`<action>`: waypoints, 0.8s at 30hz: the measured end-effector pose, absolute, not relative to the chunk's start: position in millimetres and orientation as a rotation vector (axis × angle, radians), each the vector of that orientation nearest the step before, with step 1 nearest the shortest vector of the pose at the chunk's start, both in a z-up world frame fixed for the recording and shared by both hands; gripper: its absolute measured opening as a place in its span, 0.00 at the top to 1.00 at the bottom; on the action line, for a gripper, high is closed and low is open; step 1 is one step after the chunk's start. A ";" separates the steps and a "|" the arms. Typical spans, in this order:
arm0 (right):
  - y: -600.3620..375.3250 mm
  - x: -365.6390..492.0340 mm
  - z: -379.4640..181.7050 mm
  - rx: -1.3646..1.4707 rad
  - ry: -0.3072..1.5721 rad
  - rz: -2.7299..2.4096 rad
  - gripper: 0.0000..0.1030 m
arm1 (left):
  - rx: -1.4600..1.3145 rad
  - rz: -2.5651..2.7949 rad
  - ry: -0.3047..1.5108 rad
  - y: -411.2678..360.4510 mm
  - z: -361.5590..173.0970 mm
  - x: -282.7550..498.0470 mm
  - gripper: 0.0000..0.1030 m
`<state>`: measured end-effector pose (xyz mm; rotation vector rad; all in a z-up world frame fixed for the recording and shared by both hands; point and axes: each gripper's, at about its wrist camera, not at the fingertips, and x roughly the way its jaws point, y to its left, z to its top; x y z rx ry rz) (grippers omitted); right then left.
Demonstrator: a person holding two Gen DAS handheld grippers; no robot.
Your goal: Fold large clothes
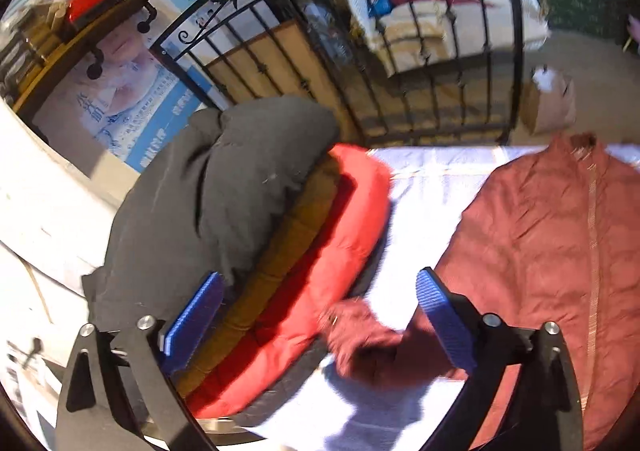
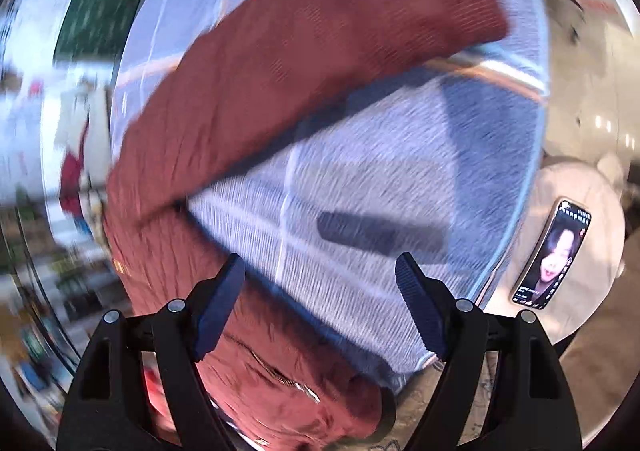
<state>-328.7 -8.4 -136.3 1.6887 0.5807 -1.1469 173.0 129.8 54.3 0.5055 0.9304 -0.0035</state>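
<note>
L gripper point(image 1: 320, 323) sits nearest the lens in the left wrist view, blue ribbed fingers point(image 1: 196, 323) spread wide w/ nothing between them. Just beyond the gap lies a crumpled sleeve cuff point(image 1: 360, 339) of the maroon jacket point(image 1: 540, 251), blurred, resting on the counter point(image 1: 424, 187), which has a white cloth w/ thin stripes over it. The jacket body is spread flat on the R side of that view, zip line running up to the collar at the far counter edge. On the L side is a stack of folded clothes: a dark grey garment point(image 1: 224, 187) on top, a mustard-brown layer point(image 1: 296, 235) under it, and a bright red puffy jacket point(image 1: 352, 219) at the bottom, its edge bulging toward the bare cloth. The stack is near the maroon cuff; touching or not, can't tell. Behind the counter stands a black iron railing point(image 1: 360, 63).

R gripper point(image 2: 320, 291) also has its fingers point(image 2: 420, 315) wide apart, empty, hovering over the cloth beside the jacket's lower part. In the right wrist view, heavily blurred, a maroon sleeve point(image 2: 320, 51) stretches diagonally across the counter toward the far R edge. A phone point(image 2: 552, 255) w/ a lit screen showing a face lies off the counter to the R on a pale round surface.
</note>
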 end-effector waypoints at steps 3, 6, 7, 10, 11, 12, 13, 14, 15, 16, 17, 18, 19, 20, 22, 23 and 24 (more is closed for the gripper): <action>-20.7 -348.3 -132.1 1.687 0.501 -1.215 0.25 | 0.417 -0.136 0.996 109.0 39.2 156.4 0.06; -32.3 -362.8 -131.5 1.697 0.430 -1.257 0.25 | 0.425 -0.239 1.112 75.7 -3.8 131.4 0.06; -35.2 -366.7 -131.6 1.702 0.403 -1.272 0.25 | 0.436 -0.277 1.161 62.6 -23.7 116.3 0.06; -43.9 -377.8 -133.7 1.712 0.348 -1.309 0.25 | 0.460 -0.363 1.250 34.9 -63.3 74.9 0.06; -46.0 -380.8 -135.3 1.717 0.332 -1.317 0.25 | 0.470 -0.390 1.257 27.6 -70.4 62.3 0.06; -47.2 -383.2 -137.1 1.719 0.319 -1.322 0.25 | 0.485 -0.423 1.259 20.0 -77.4 49.2 0.06; -49.9 -385.2 -137.6 1.719 0.308 -1.326 0.25 | 0.516 -0.457 1.260 13.1 -83.4 36.1 0.06; -51.6 -386.1 -137.8 1.716 0.304 -1.327 0.25 | 0.553 -0.480 1.254 8.5 -86.8 27.3 0.06; -54.1 -386.2 -138.0 1.710 0.305 -1.327 0.25 | 0.593 -0.499 1.237 3.4 -89.1 19.9 0.06; -57.3 -386.0 -137.5 1.700 0.310 -1.324 0.28 | 0.635 -0.515 1.210 -1.1 -88.9 14.1 0.06; -60.8 -386.0 -136.9 1.690 0.315 -1.323 0.31 | 0.651 -0.516 1.196 -1.6 -88.0 12.0 0.06; -64.0 -384.6 -136.5 1.681 0.325 -1.326 0.35 | 0.653 -0.512 1.193 -0.9 -87.4 13.2 0.06; -66.5 -384.9 -136.3 1.672 0.332 -1.328 0.40 | 0.633 -0.501 1.204 1.2 -86.8 16.5 0.06; -67.6 -383.7 -135.7 1.667 0.339 -1.330 0.44 | 0.606 -0.491 1.219 4.3 -86.5 20.2 0.06; -71.1 -384.0 -133.5 1.645 0.375 -1.339 0.63 | 0.542 -0.465 1.259 12.5 -86.7 26.7 0.06; -69.4 -382.0 -132.8 1.631 0.387 -1.337 0.67 | 0.503 -0.445 1.285 18.8 -90.0 29.6 0.06; -70.9 -380.3 -128.6 1.600 0.410 -1.337 0.72 | 0.480 -0.429 1.302 22.3 -94.1 32.1 0.06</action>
